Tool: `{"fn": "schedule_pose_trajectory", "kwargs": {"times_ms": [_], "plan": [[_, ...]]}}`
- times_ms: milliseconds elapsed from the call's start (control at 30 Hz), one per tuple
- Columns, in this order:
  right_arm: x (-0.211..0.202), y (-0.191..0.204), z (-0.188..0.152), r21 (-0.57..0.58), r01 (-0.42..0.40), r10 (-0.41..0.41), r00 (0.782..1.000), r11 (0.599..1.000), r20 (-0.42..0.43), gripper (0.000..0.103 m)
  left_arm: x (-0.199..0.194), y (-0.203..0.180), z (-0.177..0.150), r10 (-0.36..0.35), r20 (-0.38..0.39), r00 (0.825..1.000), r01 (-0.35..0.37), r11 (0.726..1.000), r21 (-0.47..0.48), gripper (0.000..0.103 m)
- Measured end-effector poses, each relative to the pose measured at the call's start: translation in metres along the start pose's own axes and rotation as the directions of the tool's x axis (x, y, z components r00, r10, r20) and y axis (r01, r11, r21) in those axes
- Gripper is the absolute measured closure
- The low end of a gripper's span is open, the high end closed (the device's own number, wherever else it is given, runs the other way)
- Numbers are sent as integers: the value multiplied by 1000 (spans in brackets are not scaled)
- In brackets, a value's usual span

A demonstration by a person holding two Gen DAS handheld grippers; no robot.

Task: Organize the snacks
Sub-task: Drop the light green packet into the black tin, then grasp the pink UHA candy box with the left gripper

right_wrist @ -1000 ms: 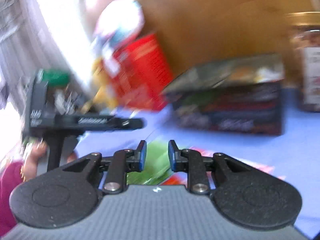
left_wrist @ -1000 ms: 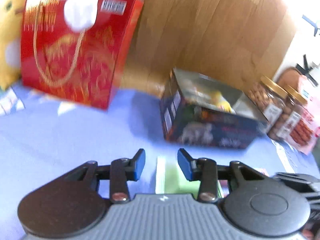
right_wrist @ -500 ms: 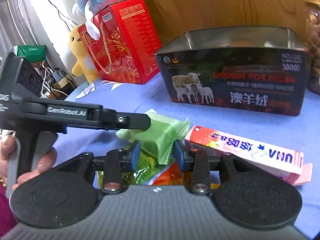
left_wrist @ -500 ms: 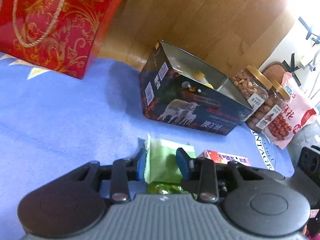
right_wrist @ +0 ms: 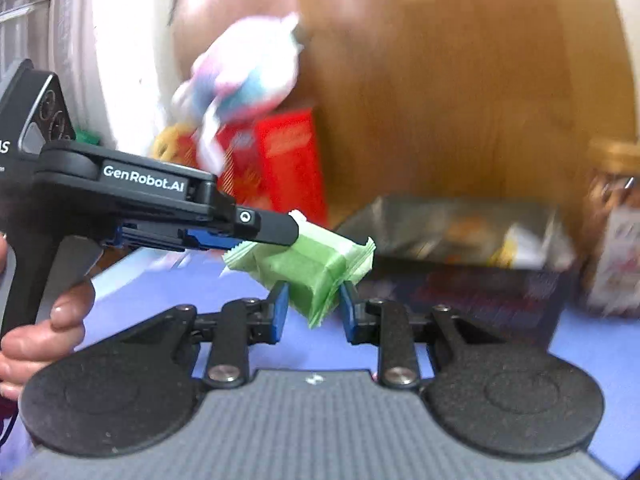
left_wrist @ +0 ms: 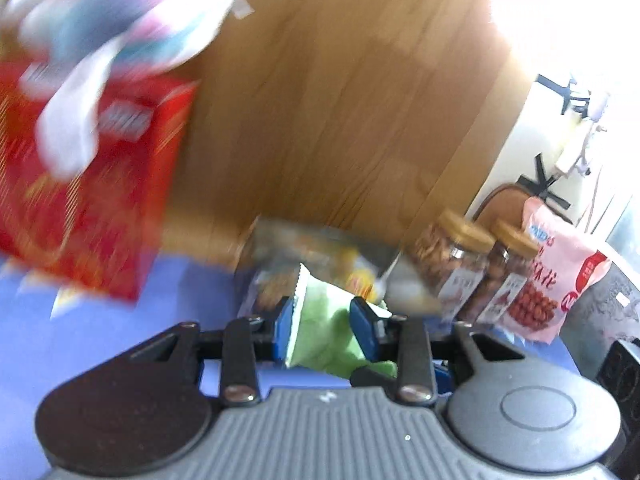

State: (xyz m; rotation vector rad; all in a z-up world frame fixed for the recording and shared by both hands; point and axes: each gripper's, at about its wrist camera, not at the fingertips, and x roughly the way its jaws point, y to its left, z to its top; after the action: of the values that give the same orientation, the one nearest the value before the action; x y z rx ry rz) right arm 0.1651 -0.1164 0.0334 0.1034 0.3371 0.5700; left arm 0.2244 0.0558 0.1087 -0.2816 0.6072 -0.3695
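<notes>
Between the blue pads of the left gripper point(left_wrist: 324, 330), seen from the left wrist, a green snack packet point(left_wrist: 324, 324) is pinched, lifted before the dark open box point(left_wrist: 320, 256), its crimped end pointing up and away; the thin wrapper could slip out if the hold is only on film. From the right wrist, the packet's long axis runs across the view, tilted down to the near side, one end clamped by the left gripper, while the right gripper point(right_wrist: 313, 310) has just been narrowing around its lower corner; whether those pads actually press I cannot tell, and two opposed pulls might tear it.

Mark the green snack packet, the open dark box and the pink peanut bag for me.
green snack packet point(left_wrist: 326, 320): left wrist view, its crinkled middle.
open dark box point(right_wrist: 480, 292): right wrist view, its front wall.
pink peanut bag point(left_wrist: 560, 264): left wrist view, its printed front.
</notes>
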Motion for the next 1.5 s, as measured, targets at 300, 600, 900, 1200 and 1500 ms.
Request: {"fn": "schedule_pose_trajectory", "kwargs": {"times_ms": [300, 600, 900, 1200, 1500], "plan": [[39, -51, 21, 60, 124, -127, 991, 990, 51, 71, 76, -9, 29, -13, -2, 1000, 13, 1000, -4, 71], [25, -76, 13, 106, 143, -149, 987, 984, 55, 64, 90, 2, 11, 24, -32, 999, -25, 999, -27, 72], [-67, -112, -8, 266, 159, -175, 984, 951, 37, 63, 41, -5, -34, -25, -123, 992, 24, 1000, -9, 69], [-69, -96, -75, 267, 182, -140, 976, 946, -169, 64, 66, -11, -74, -3, -241, 970, -17, 997, -82, 63], [-53, -90, -74, 249, 130, -84, 979, 960, -186, 64, 74, -23, -87, -24, -264, 964, 2, 997, -82, 60]]}}
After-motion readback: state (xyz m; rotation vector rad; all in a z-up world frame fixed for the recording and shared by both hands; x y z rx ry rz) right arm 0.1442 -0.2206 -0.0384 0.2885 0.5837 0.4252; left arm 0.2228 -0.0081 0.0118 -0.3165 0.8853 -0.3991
